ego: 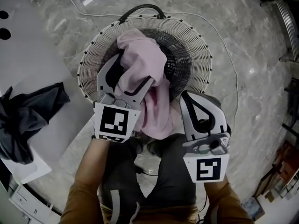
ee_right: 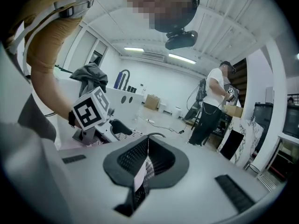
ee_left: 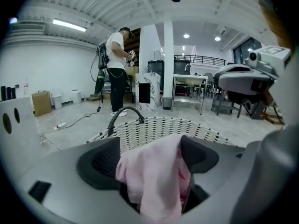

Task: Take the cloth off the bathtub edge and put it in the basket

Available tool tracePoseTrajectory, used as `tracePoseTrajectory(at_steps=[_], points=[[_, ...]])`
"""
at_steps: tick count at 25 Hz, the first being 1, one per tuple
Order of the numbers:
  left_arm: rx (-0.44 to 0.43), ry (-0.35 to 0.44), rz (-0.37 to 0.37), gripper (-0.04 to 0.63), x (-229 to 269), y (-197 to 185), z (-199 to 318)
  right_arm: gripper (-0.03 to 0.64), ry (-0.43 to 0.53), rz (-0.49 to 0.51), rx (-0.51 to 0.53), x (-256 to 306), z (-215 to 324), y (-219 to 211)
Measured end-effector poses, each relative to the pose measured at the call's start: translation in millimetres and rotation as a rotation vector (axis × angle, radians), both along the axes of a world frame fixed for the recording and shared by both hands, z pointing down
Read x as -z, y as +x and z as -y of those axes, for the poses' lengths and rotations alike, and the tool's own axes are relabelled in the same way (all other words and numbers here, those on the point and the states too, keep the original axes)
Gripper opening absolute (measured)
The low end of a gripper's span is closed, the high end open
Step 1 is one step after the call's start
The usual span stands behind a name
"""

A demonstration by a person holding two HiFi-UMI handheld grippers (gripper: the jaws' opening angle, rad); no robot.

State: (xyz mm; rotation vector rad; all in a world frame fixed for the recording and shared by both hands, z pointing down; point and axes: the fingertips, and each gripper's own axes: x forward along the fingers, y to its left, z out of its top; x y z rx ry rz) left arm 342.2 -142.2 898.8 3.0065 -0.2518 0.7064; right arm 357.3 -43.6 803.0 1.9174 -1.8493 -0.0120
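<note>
A pink cloth (ego: pixel 140 59) hangs between the spread jaws of my left gripper (ego: pixel 135 69), over the round white wicker basket (ego: pixel 196 45). Part of the cloth trails over the basket's near rim toward me. In the left gripper view the cloth (ee_left: pixel 154 176) droops between the wide-apart jaws of that gripper (ee_left: pixel 152 157), with the basket (ee_left: pixel 159 127) and its black handle just beyond. The pads do not press on it. My right gripper (ego: pixel 184 94) is at the basket's near right rim, jaws together. In its own view the right gripper (ee_right: pixel 145 155) shows only a thin slit.
A dark grey cloth (ego: pixel 28 111) lies over the white bathtub edge (ego: pixel 32 55) at the left. A thin cable (ego: pixel 224 45) runs across the marble floor past the basket. A person (ee_left: pixel 117 64) stands far off in the room.
</note>
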Motion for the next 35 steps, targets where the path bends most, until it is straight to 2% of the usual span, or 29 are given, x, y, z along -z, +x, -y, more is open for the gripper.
tracePoseTrajectory(at_steps=[6,8,14,16,28,35], points=[[0.03,-0.036,-0.027,0.397,16,-6,0,0.005,-0.013,0.023,-0.003,3,2,2],[0.052,-0.046,-0.044,0.381,25,-11,-1,0.005,-0.022,0.027,0.001,8,0,0],[0.155,0.011,-0.048,0.077,59,-38,2,0.005,-0.05,0.05,0.006,35,-8,-8],[0.166,0.02,-0.052,0.009,75,-44,-3,0.005,-0.057,0.047,0.008,49,-12,-10],[0.132,0.132,-0.106,0.006,200,-55,-40,0.005,-0.062,0.002,0.04,151,-35,-21],[0.136,0.162,-0.144,0.006,288,-68,-58,0.005,-0.063,-0.025,0.063,221,-50,-30]])
